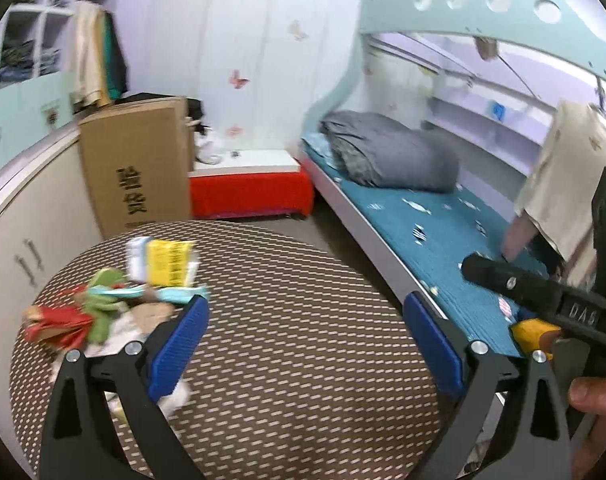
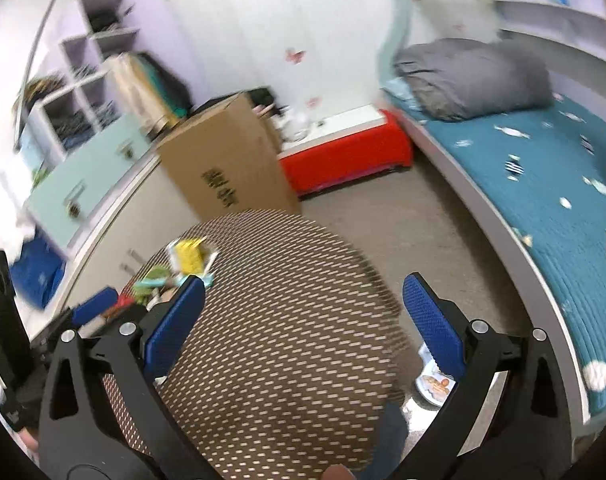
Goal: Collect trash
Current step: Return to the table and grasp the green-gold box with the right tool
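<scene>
Trash (image 1: 115, 300): one heap on round table (image 1: 303, 320) | left claw (image 1: 307, 340), right claw (image 2: 303, 328): both wide, empty

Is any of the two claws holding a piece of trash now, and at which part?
No. The left claw and the right claw both stand open with nothing between their pads. The trash pile lies untouched on the round table.

A home bedroom, probably a child's. A bunk bed (image 1: 455, 216) with a teal sheet and a folded grey quilt (image 1: 391, 152) fills the 3 o'clock side. Butterfly stickers (image 1: 238, 79) dot the wall at 12 o'clock. Cube shelves (image 2: 83, 76) with clothes stand at 10 o'clock above cabinets (image 2: 83, 184). A cardboard box (image 1: 137, 164) and a red bench (image 1: 251, 192) stand behind a round table (image 1: 287, 320).
</scene>
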`<state>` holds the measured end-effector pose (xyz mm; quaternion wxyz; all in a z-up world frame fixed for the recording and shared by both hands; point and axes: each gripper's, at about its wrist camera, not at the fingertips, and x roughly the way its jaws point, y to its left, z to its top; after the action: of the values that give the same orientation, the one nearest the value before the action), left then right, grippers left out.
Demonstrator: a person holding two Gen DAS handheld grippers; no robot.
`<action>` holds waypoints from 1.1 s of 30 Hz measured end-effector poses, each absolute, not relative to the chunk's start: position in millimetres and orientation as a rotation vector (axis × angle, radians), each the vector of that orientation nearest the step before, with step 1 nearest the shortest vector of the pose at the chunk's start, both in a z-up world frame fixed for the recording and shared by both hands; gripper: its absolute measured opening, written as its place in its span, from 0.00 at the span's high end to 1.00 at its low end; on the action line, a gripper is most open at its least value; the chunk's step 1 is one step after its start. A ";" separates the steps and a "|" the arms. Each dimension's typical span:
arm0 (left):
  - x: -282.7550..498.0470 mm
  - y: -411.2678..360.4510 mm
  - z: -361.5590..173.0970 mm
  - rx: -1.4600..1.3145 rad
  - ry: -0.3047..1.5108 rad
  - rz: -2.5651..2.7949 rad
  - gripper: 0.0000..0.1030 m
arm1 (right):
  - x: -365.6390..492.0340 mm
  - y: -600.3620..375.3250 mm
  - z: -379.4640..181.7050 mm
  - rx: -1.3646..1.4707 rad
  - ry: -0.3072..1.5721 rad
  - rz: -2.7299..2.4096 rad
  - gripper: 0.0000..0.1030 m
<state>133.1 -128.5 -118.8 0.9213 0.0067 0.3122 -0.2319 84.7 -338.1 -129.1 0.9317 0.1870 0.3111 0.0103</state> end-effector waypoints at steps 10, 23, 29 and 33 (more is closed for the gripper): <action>134.4 -24.0 -135.0 -0.030 0.643 -0.289 0.07 | 124.1 -227.4 -153.3 0.235 0.753 0.249 0.06; 129.0 77.8 -169.7 -0.084 0.703 -0.068 0.07 | 151.4 -131.7 -197.1 0.036 0.897 0.475 0.06; 130.2 110.3 -190.9 -0.121 0.760 0.005 0.07 | 169.8 -99.7 -223.4 -0.045 0.948 0.523 0.06; 130.3 114.7 -196.8 -0.119 0.775 0.017 0.07 | 187.0 -83.7 -240.5 -0.077 0.974 0.536 0.06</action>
<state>130.3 114.7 -196.8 0.9241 -0.0578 0.3777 0.0083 187.0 -83.7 -240.5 0.8488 -0.0364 0.4622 0.2543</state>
